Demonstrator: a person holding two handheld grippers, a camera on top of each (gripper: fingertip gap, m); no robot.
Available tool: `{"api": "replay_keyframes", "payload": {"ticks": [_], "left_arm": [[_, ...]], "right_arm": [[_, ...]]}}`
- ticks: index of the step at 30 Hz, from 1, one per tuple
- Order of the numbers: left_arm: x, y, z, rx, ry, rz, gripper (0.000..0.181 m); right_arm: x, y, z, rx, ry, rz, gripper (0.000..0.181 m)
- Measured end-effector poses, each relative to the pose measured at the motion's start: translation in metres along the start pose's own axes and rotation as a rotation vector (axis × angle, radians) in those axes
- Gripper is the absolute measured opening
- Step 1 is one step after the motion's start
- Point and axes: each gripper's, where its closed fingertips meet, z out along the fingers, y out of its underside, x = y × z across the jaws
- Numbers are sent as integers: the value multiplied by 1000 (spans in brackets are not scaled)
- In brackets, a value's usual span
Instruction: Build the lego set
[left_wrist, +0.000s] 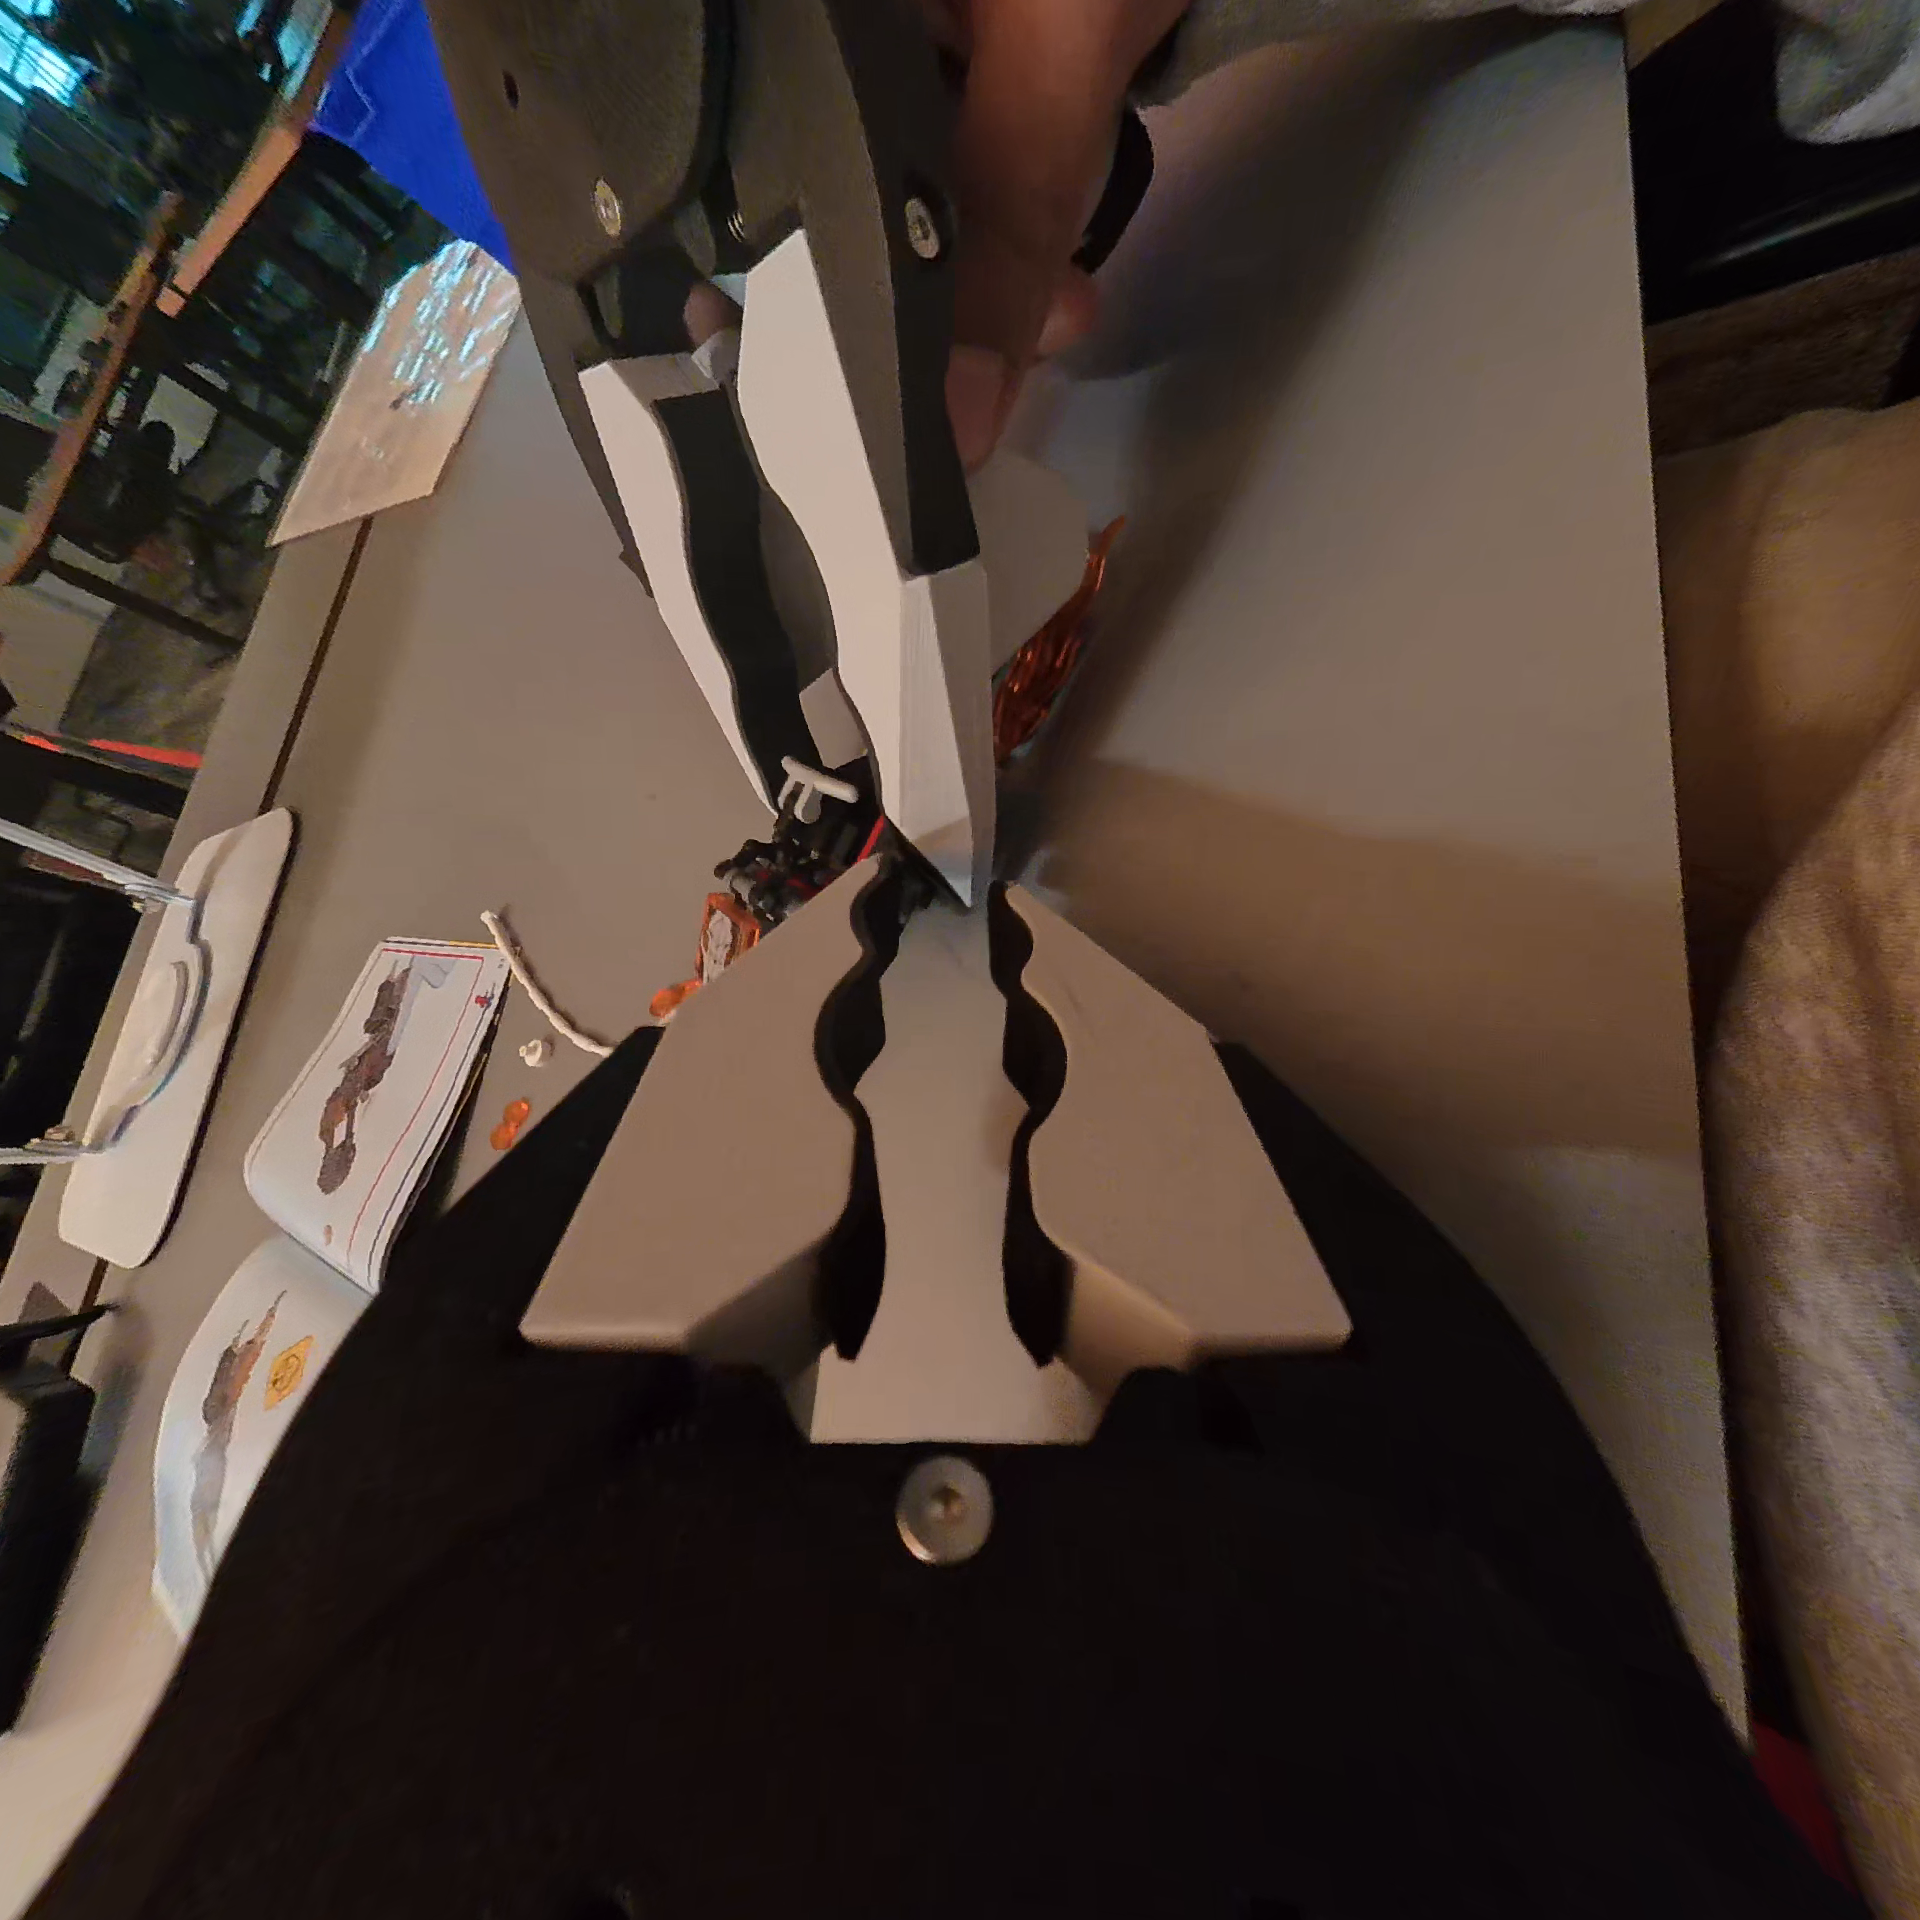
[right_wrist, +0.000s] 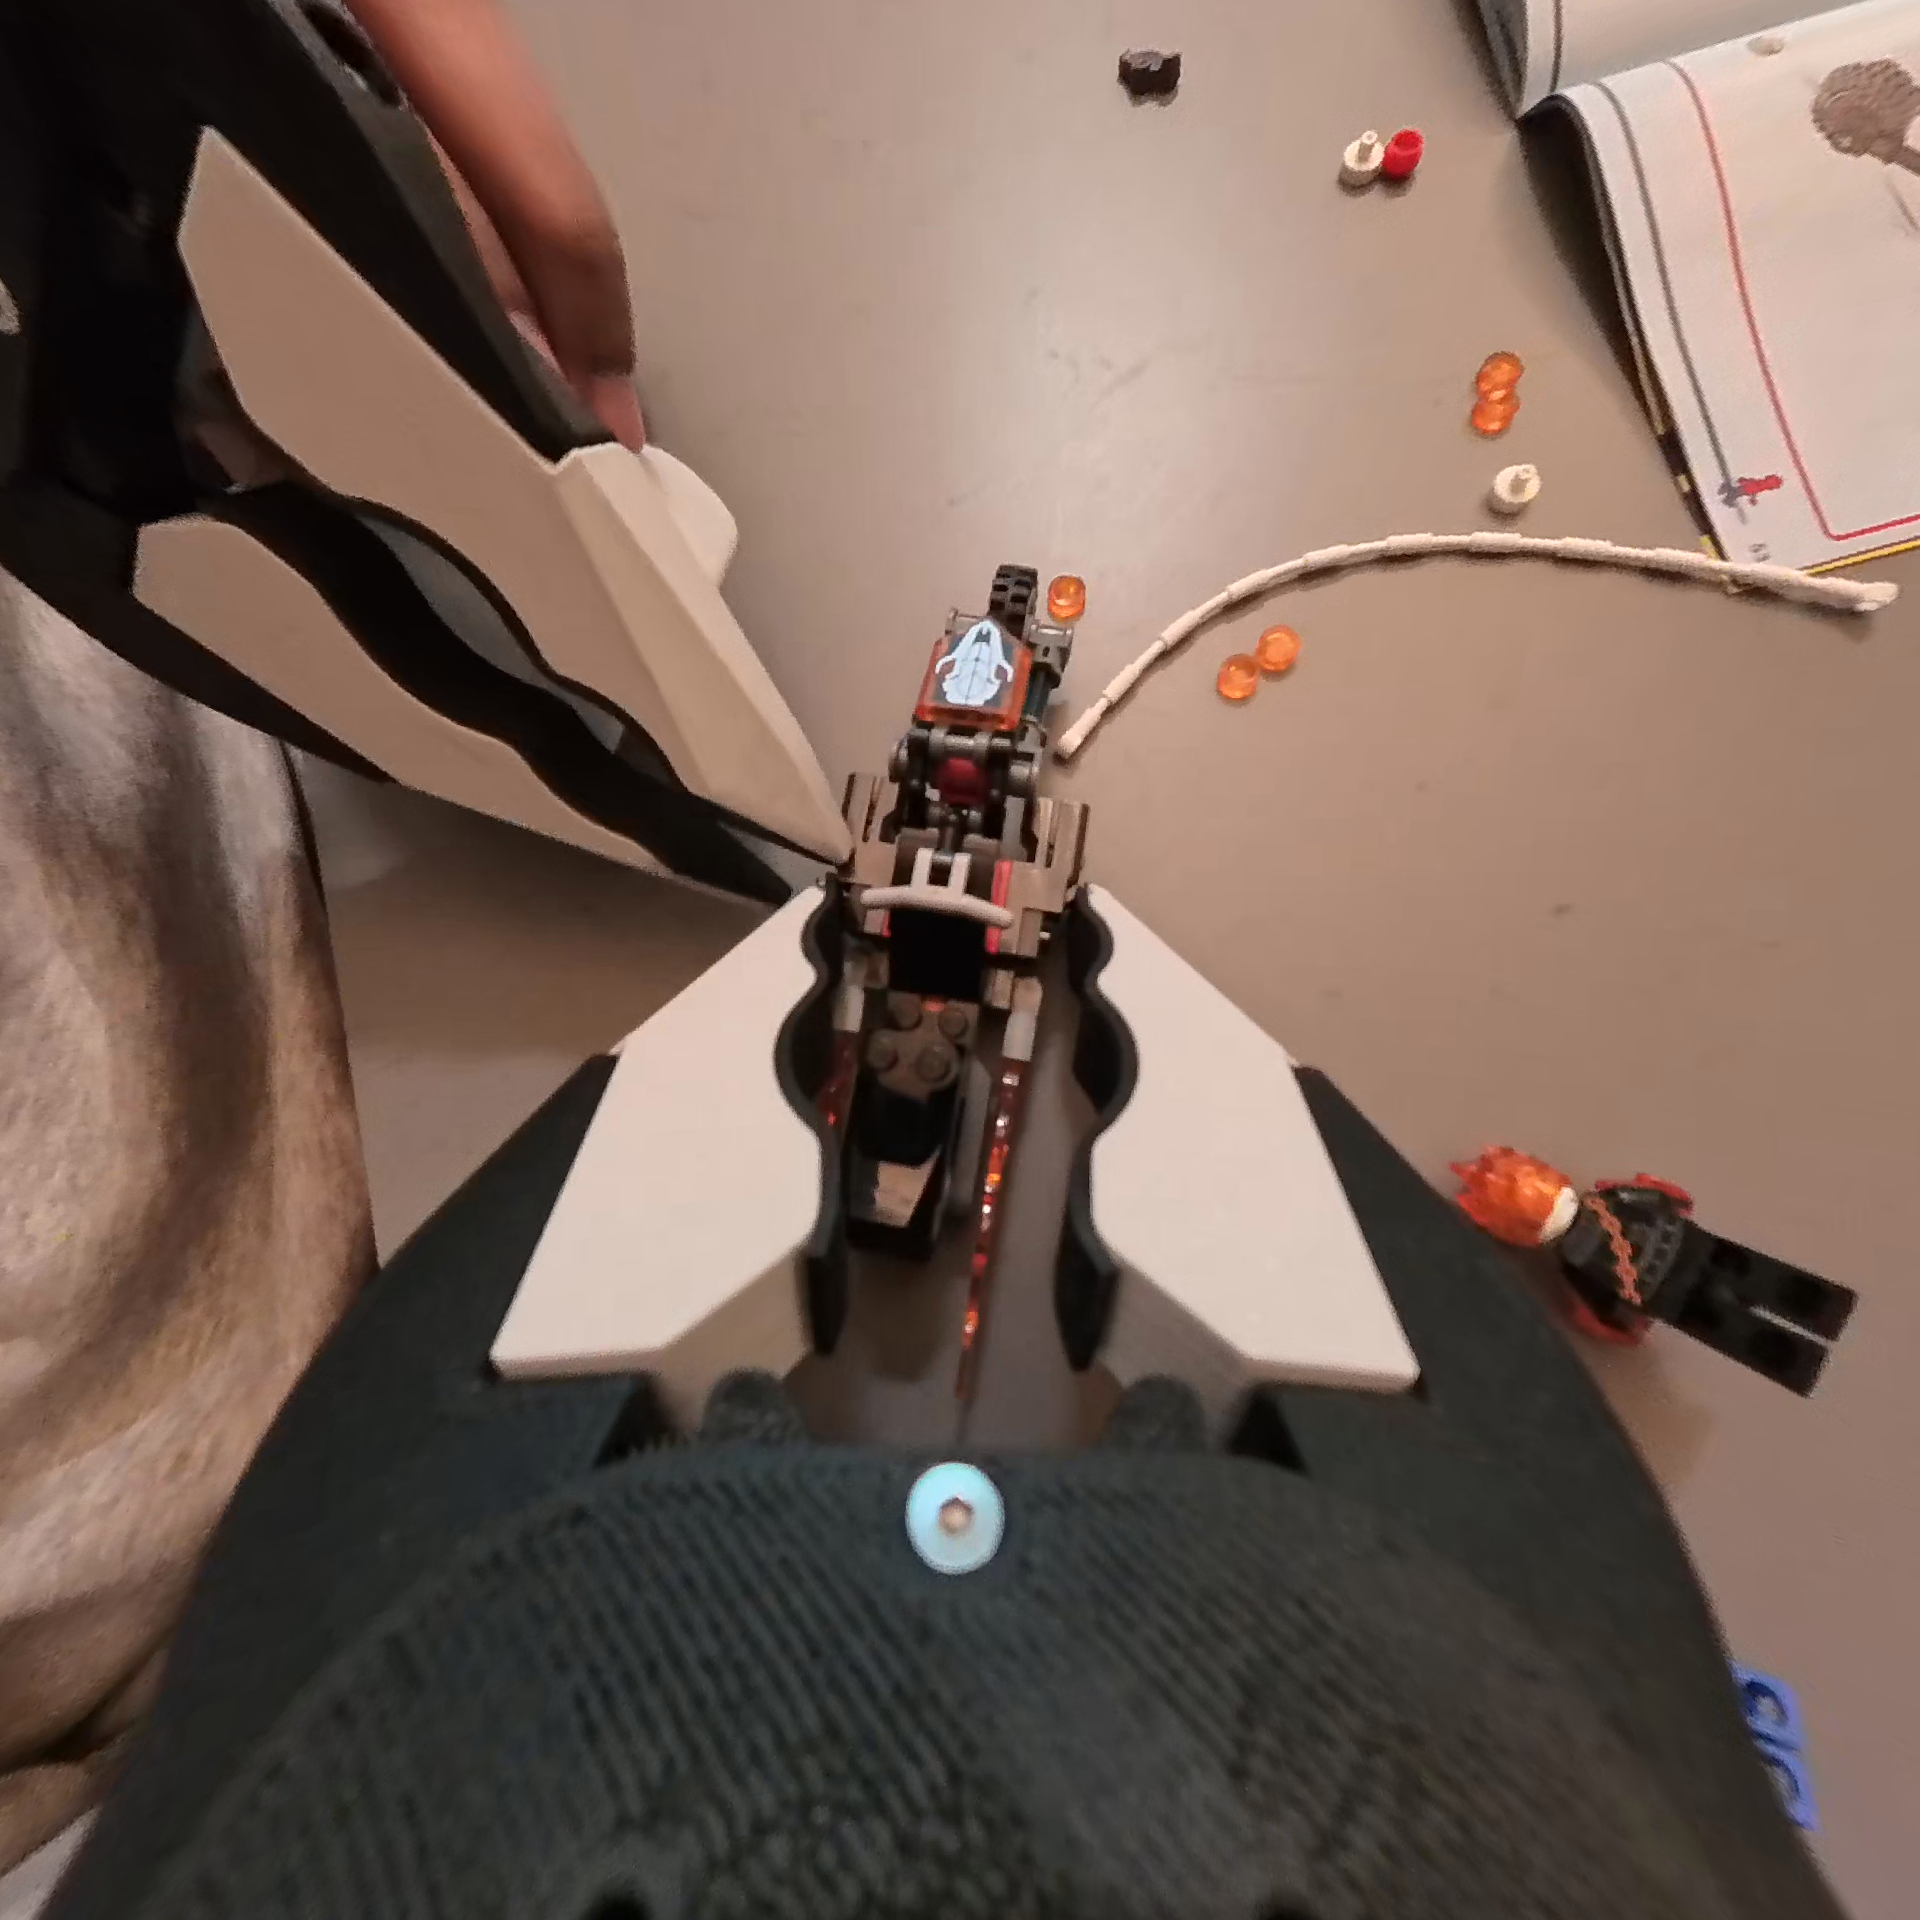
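A small black, grey and orange lego motorcycle model (right_wrist: 956, 821) sits between the fingers of my right gripper (right_wrist: 954, 906), which is shut on its sides near the tips. A white handlebar piece (right_wrist: 940, 896) lies across the model. My left gripper (left_wrist: 943, 883) has its jaws a narrow gap apart with nothing between them. In the right wrist view it (right_wrist: 810, 868) comes in from the upper left, with its tips at the model's left edge. In the left wrist view the right gripper (left_wrist: 873, 847) reaches down from the top, with the model (left_wrist: 800, 862) at its tips.
On the grey table (right_wrist: 1351, 935) lie a flame-headed minifigure (right_wrist: 1652, 1247), a white chain (right_wrist: 1351, 566), orange round studs (right_wrist: 1257, 665), small white and red pieces (right_wrist: 1382, 156) and an open instruction booklet (right_wrist: 1787, 312). A white pad (left_wrist: 166, 1039) lies at far left. The table edge (left_wrist: 1662, 935) runs along the right.
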Motion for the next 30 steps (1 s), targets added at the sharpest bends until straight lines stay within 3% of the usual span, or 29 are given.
{"api": "replay_keyframes", "payload": {"ticks": [13, 14, 18, 30], "left_arm": [[0, 1, -1, 2, 2, -8, 10], [2, 1, -1, 3, 11, -5, 3], [10, 11, 5, -76, 38, 33, 0], [-1, 4, -1, -14, 8, -22, 2]], "right_arm": [[1, -1, 1, 9, -1, 6, 42], [1, -1, 1, 10, -3, 8, 42], [1, -1, 0, 22, -15, 20, 42], [4, -3, -7, 53, 0, -17, 46]]}}
